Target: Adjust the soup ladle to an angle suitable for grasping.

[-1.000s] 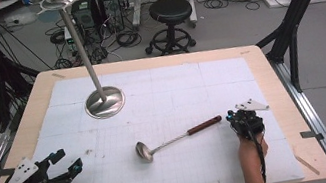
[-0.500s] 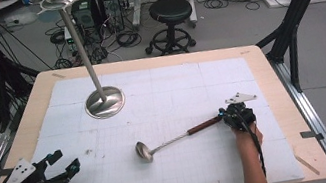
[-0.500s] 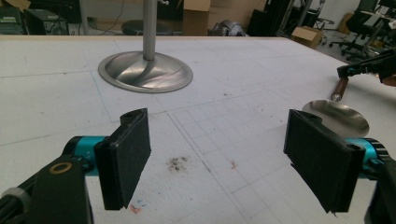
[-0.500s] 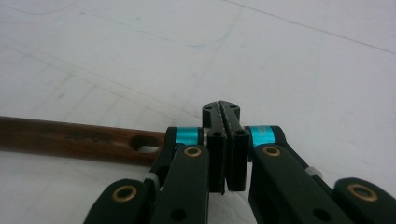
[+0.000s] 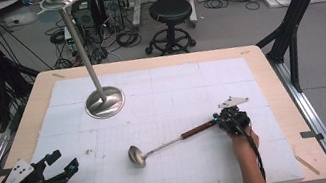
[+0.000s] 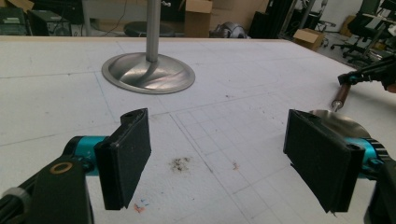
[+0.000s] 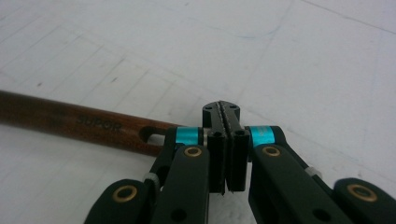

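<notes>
- Right tool point(image 5: 222, 118), jaws together on nothing, sits at the ladle's point(image 5: 170, 143) wooden handle end; no grasp yet.
- Left tool point(image 5: 59, 163), jaws apart, waits well left of the ladle.
- Ladle lies flat on the desk point(image 5: 257, 59).

The table point(image 5: 269, 72) is seen from above, facing forward; the left gripper view skims low across it; the right sits close; the ladle point(image 5: 170, 143) is shared by all.

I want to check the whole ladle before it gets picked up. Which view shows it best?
The high view: the ladle lies there whole, bowl to wooden handle, on the white mat. The right gripper view gives just the handle's end with its hanging hole, close up. The left gripper view catches part of the bowl and handle behind a jaw.
</notes>
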{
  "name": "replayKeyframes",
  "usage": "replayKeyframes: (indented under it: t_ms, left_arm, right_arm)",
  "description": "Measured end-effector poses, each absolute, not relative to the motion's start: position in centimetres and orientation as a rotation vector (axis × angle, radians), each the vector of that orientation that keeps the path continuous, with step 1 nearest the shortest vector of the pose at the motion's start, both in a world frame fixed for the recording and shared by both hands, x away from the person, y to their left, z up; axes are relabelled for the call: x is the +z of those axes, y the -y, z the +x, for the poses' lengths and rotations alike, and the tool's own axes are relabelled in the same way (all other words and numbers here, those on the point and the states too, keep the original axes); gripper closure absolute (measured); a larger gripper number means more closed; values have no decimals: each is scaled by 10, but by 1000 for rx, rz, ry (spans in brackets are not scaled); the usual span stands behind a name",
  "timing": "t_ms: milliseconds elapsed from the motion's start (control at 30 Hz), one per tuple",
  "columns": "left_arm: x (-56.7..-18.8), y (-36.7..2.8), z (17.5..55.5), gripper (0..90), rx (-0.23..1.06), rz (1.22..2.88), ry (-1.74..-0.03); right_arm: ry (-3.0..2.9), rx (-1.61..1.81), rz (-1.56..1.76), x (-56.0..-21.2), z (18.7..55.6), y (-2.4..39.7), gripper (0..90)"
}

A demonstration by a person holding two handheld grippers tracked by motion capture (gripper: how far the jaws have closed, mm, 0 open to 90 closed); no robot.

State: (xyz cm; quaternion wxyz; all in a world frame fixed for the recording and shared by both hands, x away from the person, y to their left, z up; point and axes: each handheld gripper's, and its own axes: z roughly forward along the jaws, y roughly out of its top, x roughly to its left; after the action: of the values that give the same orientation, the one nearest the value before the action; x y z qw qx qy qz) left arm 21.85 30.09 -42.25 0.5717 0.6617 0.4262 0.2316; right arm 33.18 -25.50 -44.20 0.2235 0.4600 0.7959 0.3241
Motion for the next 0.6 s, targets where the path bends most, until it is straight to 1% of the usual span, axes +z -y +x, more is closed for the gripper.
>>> replayKeyframes:
  t_ms: [267, 600]
  left_arm:
    - [-422, -301, 218, 234, 550, 1552, -1002]
    - [-422, -303, 218, 234, 554, 1547, -1011]
  right_arm:
    - [-2228, 922, 1233, -443, 323, 242, 893]
    - [-2229, 978, 1271, -445, 311, 221, 893]
